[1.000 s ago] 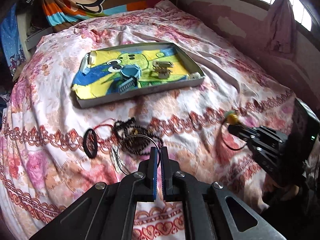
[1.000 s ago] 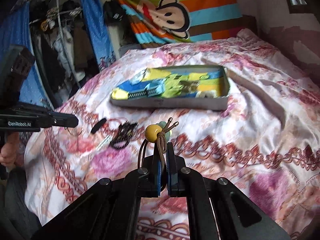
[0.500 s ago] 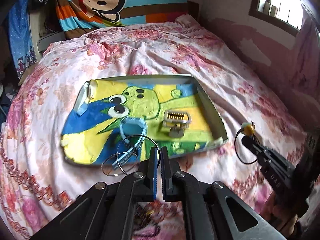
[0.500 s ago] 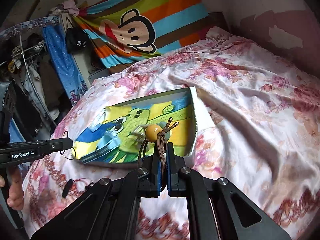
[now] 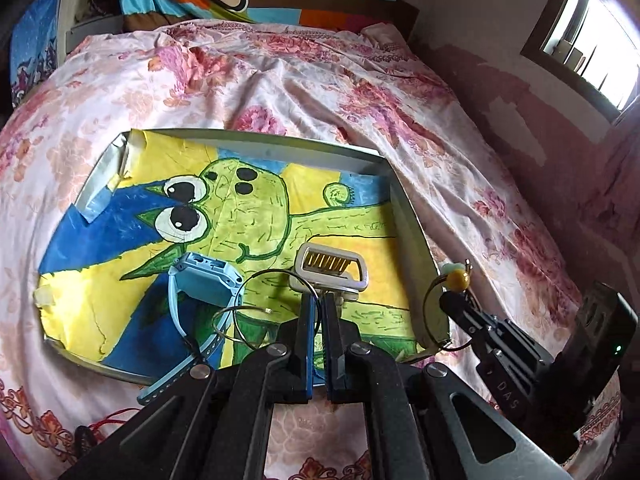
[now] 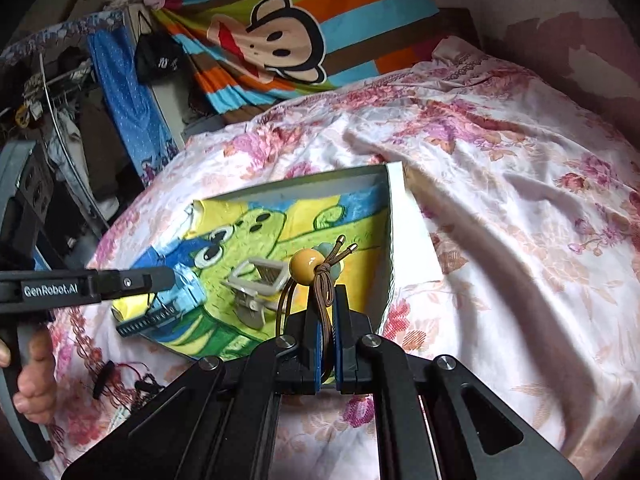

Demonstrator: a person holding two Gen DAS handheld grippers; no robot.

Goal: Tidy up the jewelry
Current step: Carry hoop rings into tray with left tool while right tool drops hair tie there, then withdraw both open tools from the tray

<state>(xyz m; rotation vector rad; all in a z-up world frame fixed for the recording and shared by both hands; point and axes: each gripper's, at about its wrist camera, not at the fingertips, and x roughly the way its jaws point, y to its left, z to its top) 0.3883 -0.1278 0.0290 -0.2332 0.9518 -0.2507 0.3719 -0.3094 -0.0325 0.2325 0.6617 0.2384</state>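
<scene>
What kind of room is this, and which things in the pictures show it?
Most likely a home bedroom. The tray lies on a bed with a floral bedspread, a monkey-print blanket hangs by the head of the bed, and clothes on a rack stand beside it.

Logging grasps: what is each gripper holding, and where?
Left gripper: wire rings, pinched at their rim. Right gripper: bead cord, gripped just below its knot.
</scene>
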